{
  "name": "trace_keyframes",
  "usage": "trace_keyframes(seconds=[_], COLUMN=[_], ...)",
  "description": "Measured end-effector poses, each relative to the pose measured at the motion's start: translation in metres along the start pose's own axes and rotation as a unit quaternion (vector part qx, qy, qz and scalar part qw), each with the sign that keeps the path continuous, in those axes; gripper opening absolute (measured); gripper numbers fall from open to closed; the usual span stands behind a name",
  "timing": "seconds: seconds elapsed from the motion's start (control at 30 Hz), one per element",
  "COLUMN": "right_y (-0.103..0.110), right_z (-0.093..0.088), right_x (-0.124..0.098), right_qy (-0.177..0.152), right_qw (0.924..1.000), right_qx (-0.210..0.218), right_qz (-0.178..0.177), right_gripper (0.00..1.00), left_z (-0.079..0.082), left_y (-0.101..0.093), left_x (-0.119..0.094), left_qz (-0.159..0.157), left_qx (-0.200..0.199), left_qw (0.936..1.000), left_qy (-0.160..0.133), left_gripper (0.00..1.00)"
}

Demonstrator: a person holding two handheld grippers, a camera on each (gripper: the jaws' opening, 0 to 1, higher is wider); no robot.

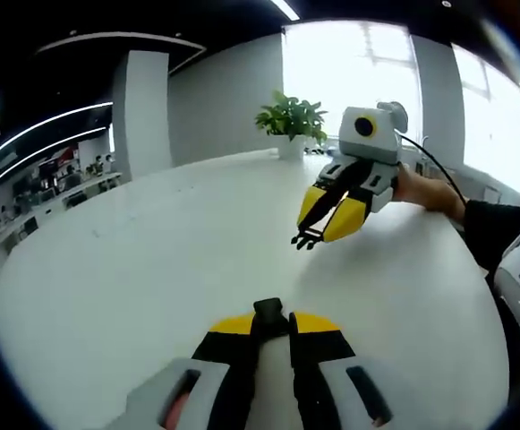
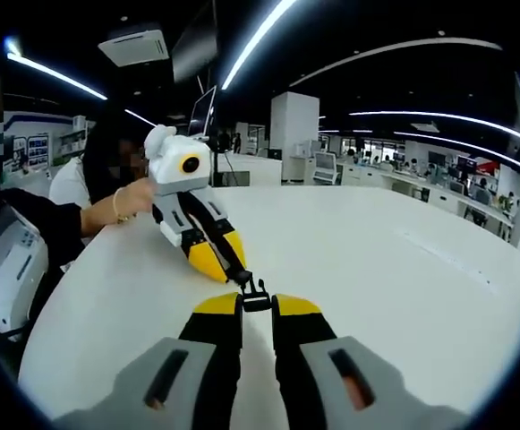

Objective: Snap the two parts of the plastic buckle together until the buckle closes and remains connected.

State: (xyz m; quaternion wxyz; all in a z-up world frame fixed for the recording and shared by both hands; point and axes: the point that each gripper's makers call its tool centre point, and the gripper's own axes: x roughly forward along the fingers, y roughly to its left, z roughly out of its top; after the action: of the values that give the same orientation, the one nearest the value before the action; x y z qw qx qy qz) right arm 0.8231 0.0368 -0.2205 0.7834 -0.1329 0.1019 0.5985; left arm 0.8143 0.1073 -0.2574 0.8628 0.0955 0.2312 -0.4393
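Observation:
My left gripper (image 1: 271, 321) is shut on a black buckle part (image 1: 270, 311), which pokes up between its yellow-tipped jaws. My right gripper (image 1: 320, 226) comes in from the right, shut on the black pronged buckle part (image 1: 307, 239). It hangs above the white table (image 1: 152, 260), and a gap separates the two parts. In the right gripper view, my right gripper (image 2: 257, 306) holds its buckle part (image 2: 257, 298). The left gripper (image 2: 226, 262) slants down from the upper left. Its black part (image 2: 241, 276) sits just beyond mine, and I cannot tell whether they touch.
A potted plant (image 1: 291, 117) stands at the table's far edge by bright windows. A hand (image 1: 425, 189) and dark sleeve hold the right gripper. A seated person (image 2: 98, 179) is at the table's left side, next to a grey-white machine (image 2: 4, 269). An office with desks lies beyond.

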Motion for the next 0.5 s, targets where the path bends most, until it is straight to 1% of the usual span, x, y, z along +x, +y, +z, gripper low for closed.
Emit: trace_keyframes(seconds=[0.17, 0.27, 0.5], right_y=[0.0049, 0.0068, 0.0051], right_z=[0.0004, -0.0002, -0.0075], right_x=[-0.0017, -0.0009, 0.0005], right_qy=[0.005, 0.008, 0.02], right_qw=[0.9999, 0.9998, 0.9995], right_qx=[-0.011, -0.018, -0.026], right_qz=[-0.003, 0.001, 0.001], right_gripper=[0.13, 0.13, 0.12], left_z=[0.0002, 0.0013, 0.0026], left_y=[-0.0008, -0.0016, -0.0012], left_x=[0.0011, 0.0022, 0.0028], left_qz=[-0.001, 0.002, 0.006], left_qx=[0.002, 0.02, 0.048], left_qw=[1.0, 0.9998, 0.9988], left_qy=[0.001, 0.001, 0.003], left_gripper=[0.12, 0.12, 0.12])
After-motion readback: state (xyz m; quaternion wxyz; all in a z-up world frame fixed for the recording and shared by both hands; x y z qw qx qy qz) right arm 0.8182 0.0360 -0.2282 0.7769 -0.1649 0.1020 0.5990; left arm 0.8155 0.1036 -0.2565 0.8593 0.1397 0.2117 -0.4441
